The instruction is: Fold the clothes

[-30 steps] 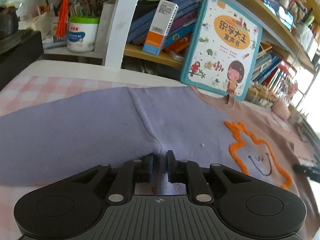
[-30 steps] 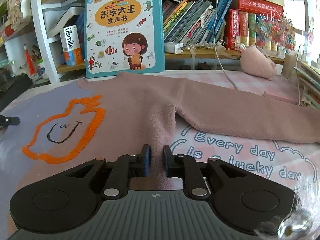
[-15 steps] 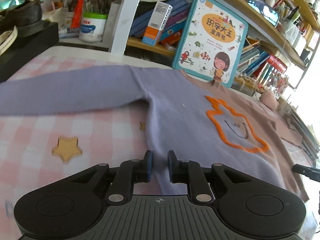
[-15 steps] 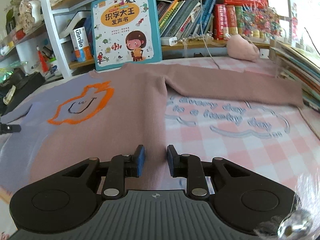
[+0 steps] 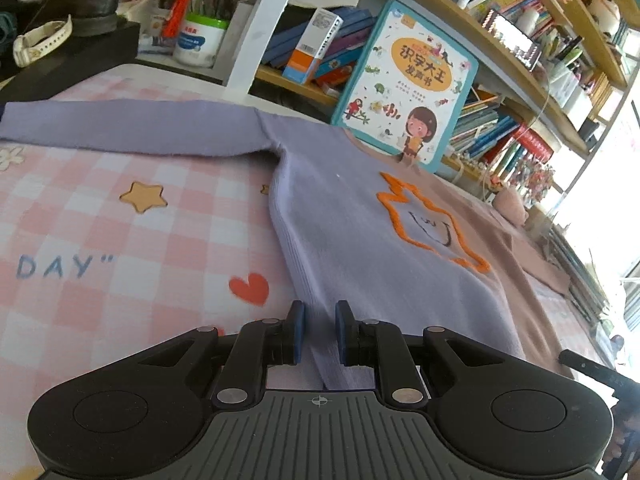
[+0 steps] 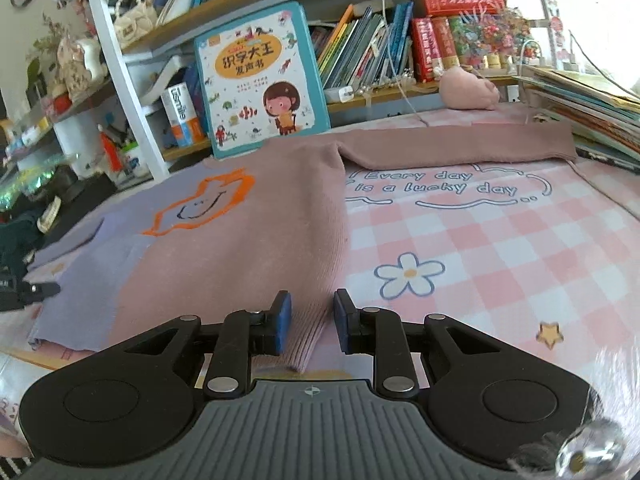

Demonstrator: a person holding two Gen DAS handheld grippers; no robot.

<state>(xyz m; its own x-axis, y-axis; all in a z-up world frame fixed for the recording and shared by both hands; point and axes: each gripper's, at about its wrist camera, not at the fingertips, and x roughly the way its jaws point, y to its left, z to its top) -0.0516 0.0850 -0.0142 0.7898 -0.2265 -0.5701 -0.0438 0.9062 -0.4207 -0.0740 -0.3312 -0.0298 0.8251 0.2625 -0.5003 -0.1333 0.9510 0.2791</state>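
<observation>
Straddling the sweater [image 5: 360, 240] hem low over the bed, both grippers' fingers [image 5: 297, 330] [image 6: 282, 322] sit parted, gripping nothing

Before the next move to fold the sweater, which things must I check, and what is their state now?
1. Left tool open around the purple hem corner: ok.
2. Right tool open around the pink hem corner: ok.
3. Sweater lies flat, front with orange star up: ok.
4. Both sleeves spread out, purple sleeve and pink sleeve: ok.
5. Fabric deep enough between the pads for a firm grip: cannot tell.
6. Picture book stands close behind the collar and may obstruct the fold: not ok.
</observation>
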